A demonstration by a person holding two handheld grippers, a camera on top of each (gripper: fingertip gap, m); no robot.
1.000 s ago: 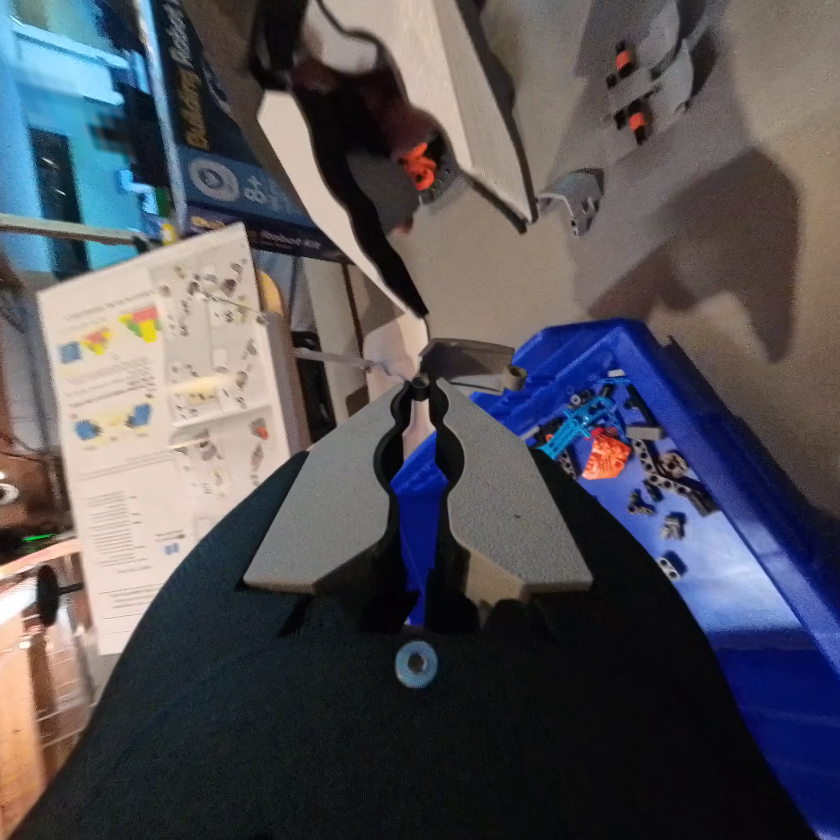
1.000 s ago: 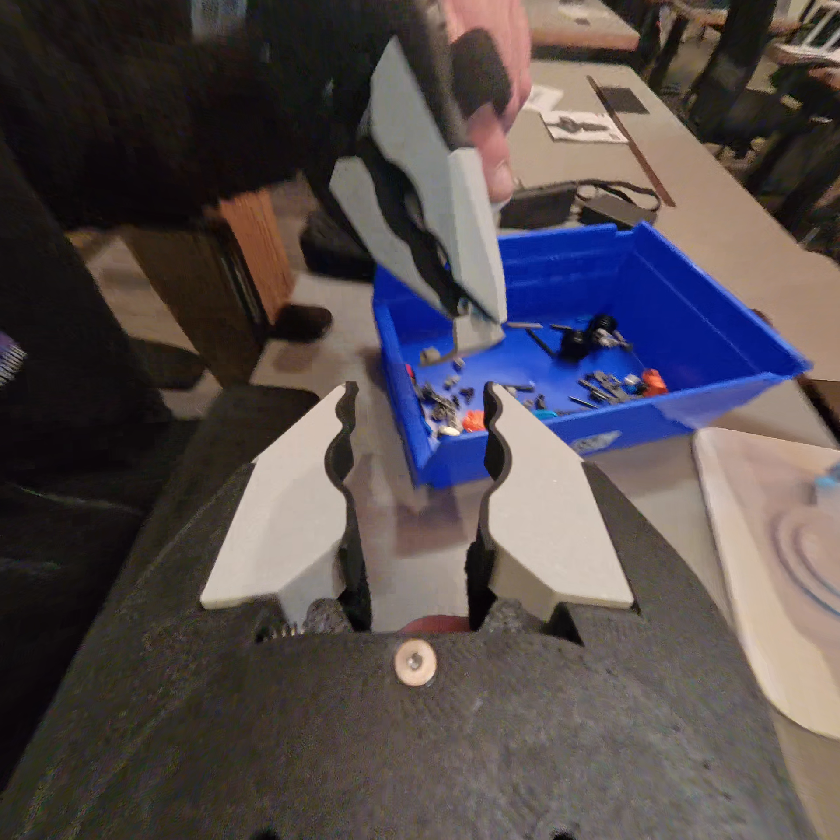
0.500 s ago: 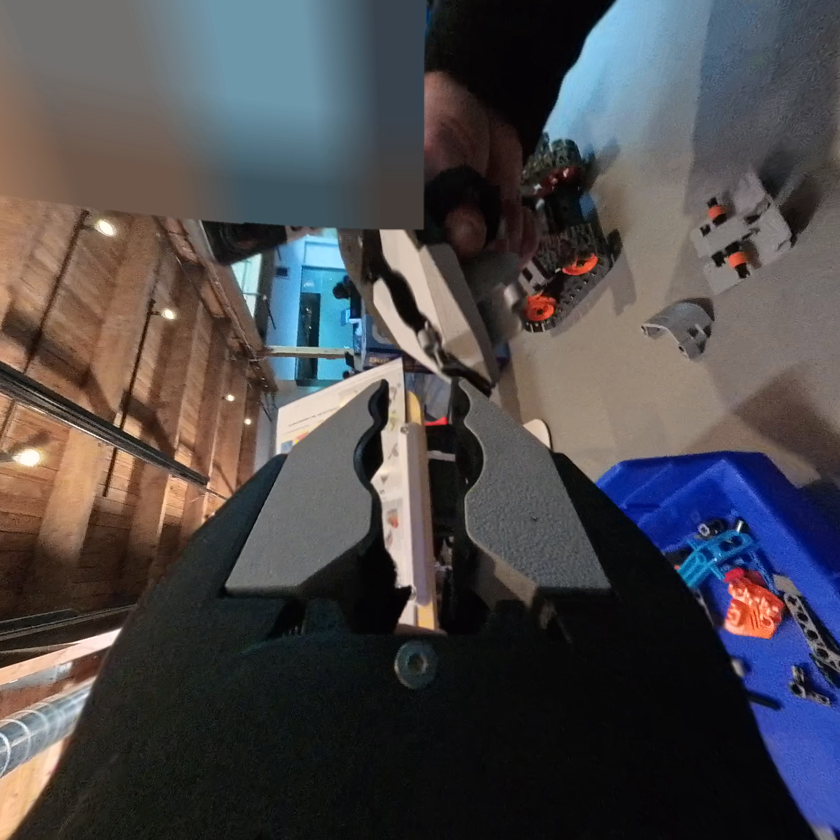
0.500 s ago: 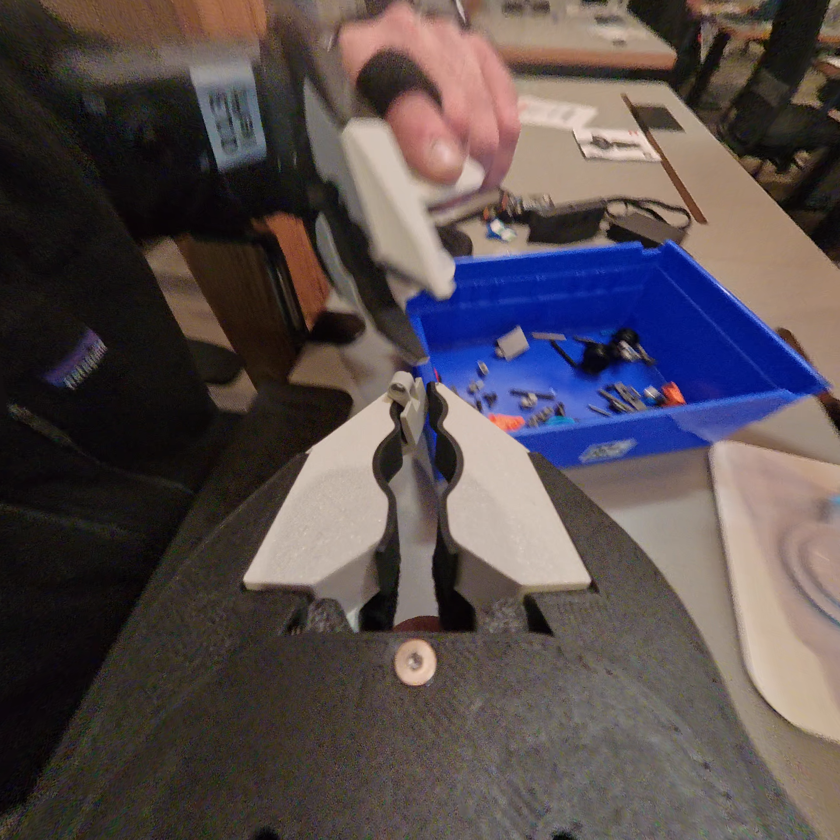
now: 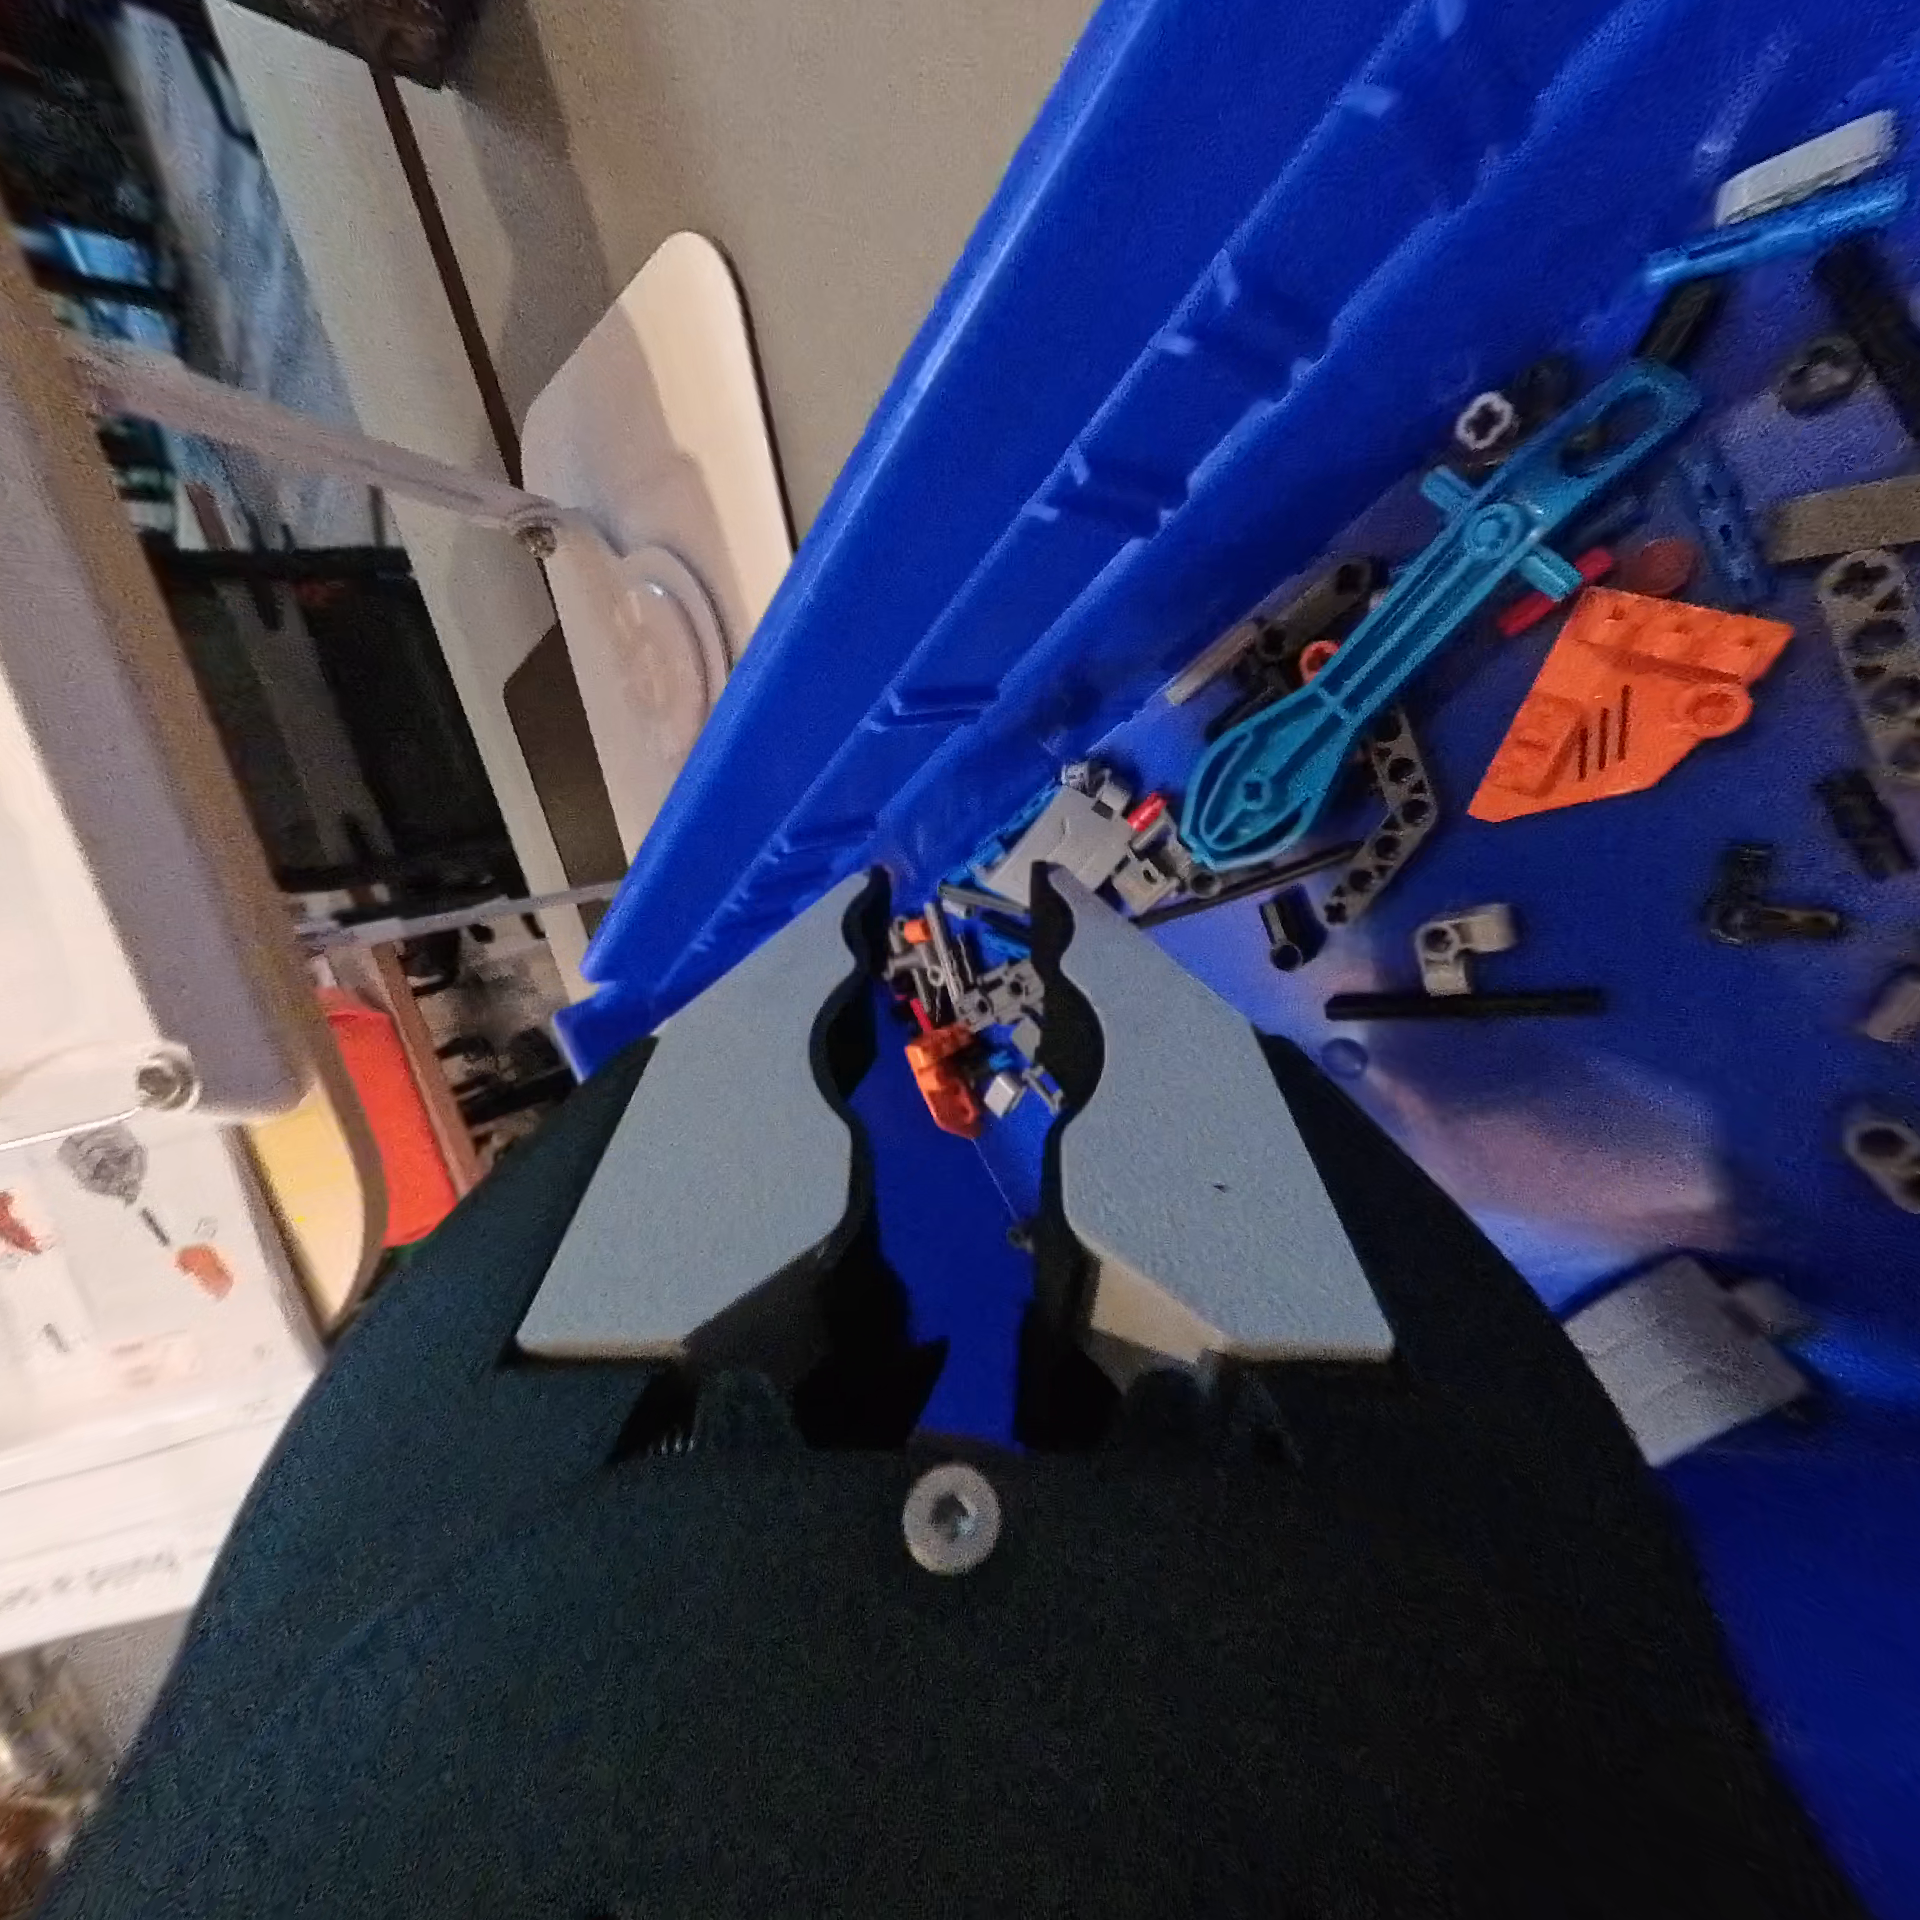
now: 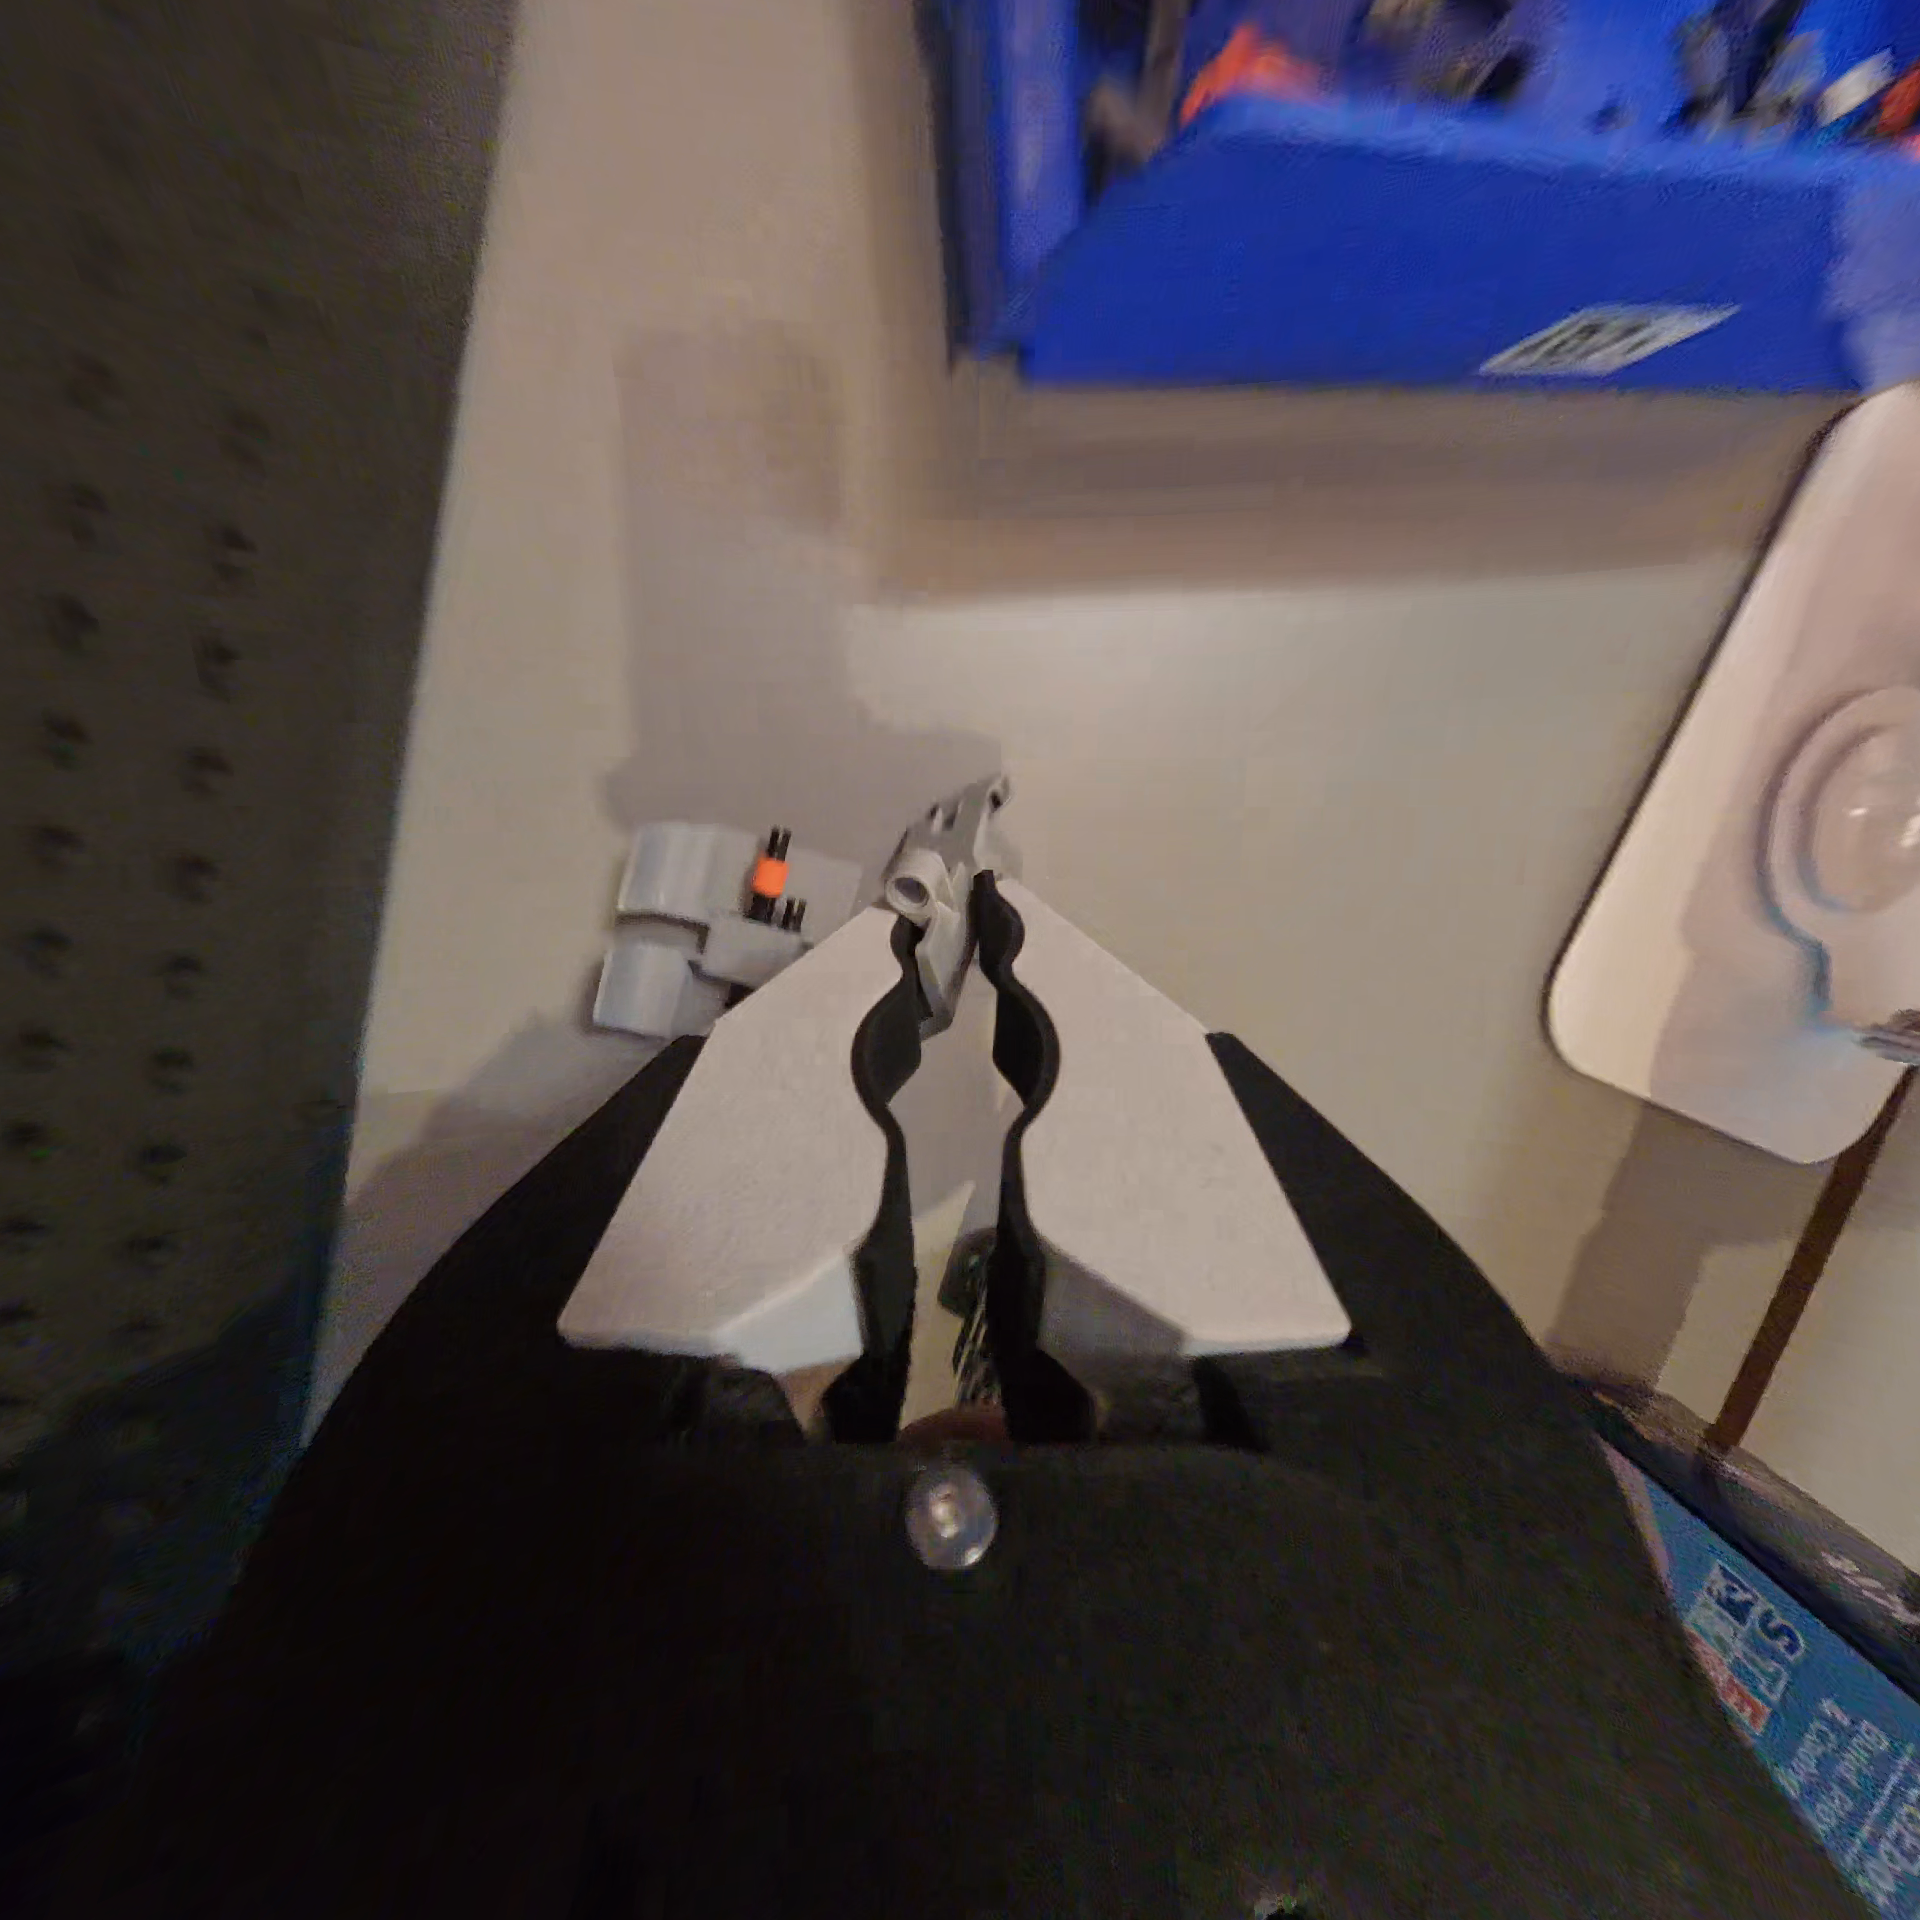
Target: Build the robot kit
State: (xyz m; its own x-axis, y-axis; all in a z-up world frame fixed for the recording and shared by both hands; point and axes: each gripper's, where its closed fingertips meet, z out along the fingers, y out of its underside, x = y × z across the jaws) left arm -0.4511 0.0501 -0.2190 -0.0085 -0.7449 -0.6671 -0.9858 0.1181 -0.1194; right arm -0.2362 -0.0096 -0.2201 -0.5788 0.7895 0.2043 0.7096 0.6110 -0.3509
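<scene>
My left gripper (image 5: 961, 888) is open and empty, its fingertips low over a heap of small grey, black and orange building pieces (image 5: 966, 997) inside the blue bin (image 5: 1039, 436). A teal lever piece (image 5: 1382, 665) and an orange panel (image 5: 1621, 717) lie in the bin to the right. My right gripper (image 6: 945, 899) is shut on a small light grey connector piece (image 6: 940, 883), held above the beige table (image 6: 1299, 779). A grey assembly with an orange pin (image 6: 696, 914) lies on the table just left of its fingertips.
A white plate with a clear dome (image 6: 1766, 790) sits right of the right gripper; it also shows in the left wrist view (image 5: 644, 488). The blue bin (image 6: 1403, 260) stands at the back. A blue box (image 6: 1787, 1704) lies at lower right. A printed instruction sheet (image 5: 94, 1299) stands at left. Across from one pair of fingers to the other is roughly 25 cm.
The left gripper let go of the grey piece, opened and swung down into the bin. The right gripper closed on that piece and moved it down toward the table near the grey assembly.
</scene>
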